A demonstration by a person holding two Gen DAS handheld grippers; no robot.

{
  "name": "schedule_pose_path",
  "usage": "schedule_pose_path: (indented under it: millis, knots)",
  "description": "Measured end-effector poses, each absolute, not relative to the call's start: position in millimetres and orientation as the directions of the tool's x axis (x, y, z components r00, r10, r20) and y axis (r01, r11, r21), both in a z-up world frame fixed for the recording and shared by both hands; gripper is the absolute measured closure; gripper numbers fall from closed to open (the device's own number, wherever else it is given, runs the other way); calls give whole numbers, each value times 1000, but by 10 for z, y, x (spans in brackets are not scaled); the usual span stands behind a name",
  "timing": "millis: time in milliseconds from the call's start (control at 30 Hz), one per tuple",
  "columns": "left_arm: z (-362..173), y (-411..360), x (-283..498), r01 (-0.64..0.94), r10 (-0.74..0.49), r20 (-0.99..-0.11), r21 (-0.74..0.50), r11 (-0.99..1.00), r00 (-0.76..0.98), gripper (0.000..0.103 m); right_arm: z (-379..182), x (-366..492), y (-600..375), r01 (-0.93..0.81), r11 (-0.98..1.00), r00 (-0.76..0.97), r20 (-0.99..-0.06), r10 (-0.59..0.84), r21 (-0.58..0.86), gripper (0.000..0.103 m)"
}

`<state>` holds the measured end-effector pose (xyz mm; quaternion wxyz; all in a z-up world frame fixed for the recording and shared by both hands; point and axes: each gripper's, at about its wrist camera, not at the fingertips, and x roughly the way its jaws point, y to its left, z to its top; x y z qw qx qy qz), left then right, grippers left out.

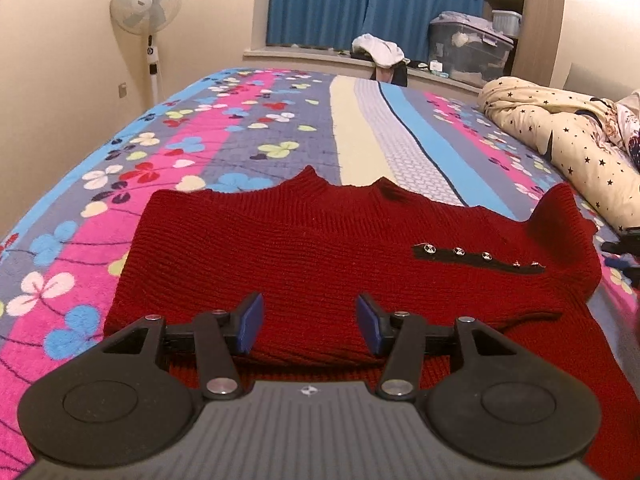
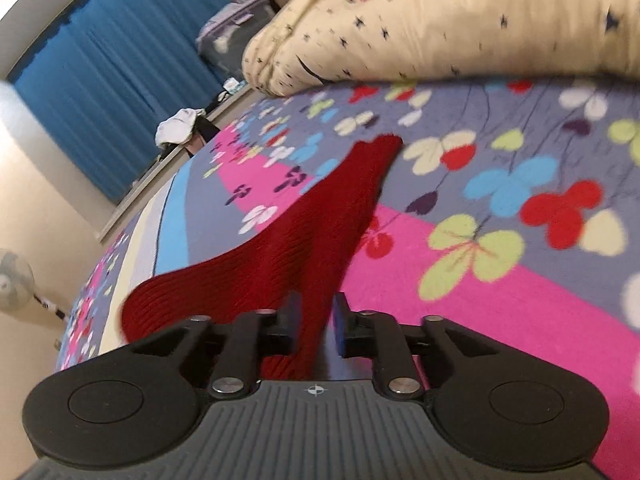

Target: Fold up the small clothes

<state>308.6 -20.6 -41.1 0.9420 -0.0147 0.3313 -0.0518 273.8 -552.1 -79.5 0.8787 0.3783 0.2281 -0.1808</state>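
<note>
**Across the flowered bedspread, a red sweater half gathered**

On the flowered bedspread (image 1: 80, 208) we have the red knit sweater (image 1: 320, 248) spread flat, neckline away from us, its button strip (image 1: 480, 258) toward the right side. Our left gripper (image 1: 310, 322) hovers over the near hem with its jaws standing wide and nothing between the pads, likely lined up to take the hem. Our right gripper (image 2: 316, 326) has narrowed around a strip of the sweater (image 2: 320, 240), probably a sleeve, which runs up between the jaws; whether the pads already press on it we cannot tell, since a gap shows on one side. We judge the sleeve is being taken to fold inward. A star-print quilt (image 2: 440, 20) lies bunched beyond, clear of the work.
</note>
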Motion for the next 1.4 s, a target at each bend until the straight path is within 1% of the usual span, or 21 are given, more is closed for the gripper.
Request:
schedule_pose_path:
  millis: [33,67,167,267,300,333,400,433,533,667,833,933,1033,1133,1200,1300,1367,1400]
  knots:
    - [-432,-189,3109,86,-110,-627,-69,994,771,46,-878,2819,-5581,497,638,828,-541,-148,587,54]
    - [-456,-181,3132,84,-110,-632,-71,994,767,46,-943,2874,-5626,504,629,827,-541,-153,592,51]
    - [-544,-191,3176,92,-106,-650,-56,994,753,46,-1051,3033,-5714,487,623,848,-503,-167,613,51]
    - [-596,-186,3197,96,-106,-656,-51,994,747,46,-1047,3191,-5746,482,622,852,-496,-167,617,51]
    - [-605,-182,3200,95,-106,-656,-52,994,747,46,-1049,3257,-5733,487,630,849,-499,-176,605,53]
    - [-605,-182,3201,95,-106,-656,-52,994,748,46,-1051,3298,-5709,491,642,845,-502,-186,589,65]
    - [-610,-178,3214,97,-112,-655,-59,994,748,46,-1057,3347,-5651,500,664,835,-513,-198,557,84]
    - [-606,-178,3221,98,-114,-654,-62,993,748,46,-1044,3344,-5636,498,669,836,-510,-202,552,88]
    - [-571,-171,3221,94,-115,-647,-67,993,754,46,-912,3236,-5661,493,643,852,-474,-221,586,89]
    - [-456,-83,3214,66,-114,-632,-99,993,766,46,-568,2976,-5659,478,599,874,-418,-248,643,90]
    - [-288,21,3205,27,-118,-615,-155,988,780,46,-72,2442,-5520,487,543,874,-388,-294,685,90]
    - [-212,37,3175,23,-137,-610,-191,981,780,46,54,2098,-5442,486,514,874,-380,-304,706,90]
    - [-145,-1,3108,44,-157,-599,-199,979,785,46,-89,1844,-5463,515,462,856,-408,-317,722,90]
    - [-128,-34,3063,58,-157,-597,-181,982,787,46,-382,1761,-5553,624,382,780,-515,-356,681,90]
    - [-119,-7,3058,48,-146,-597,-176,983,789,46,-454,1753,-5595,649,330,756,-532,-382,686,90]
    - [-73,131,3101,3,-126,-596,-202,979,793,46,-248,1882,-5474,634,383,766,-479,-428,672,91]
    - [-42,261,3157,-39,-98,-599,-212,977,795,46,26,2054,-5171,580,502,812,-409,-415,642,91]
    - [-26,329,3190,-59,-83,-599,-214,975,796,46,178,2158,-4949,524,587,851,-359,-383,617,91]
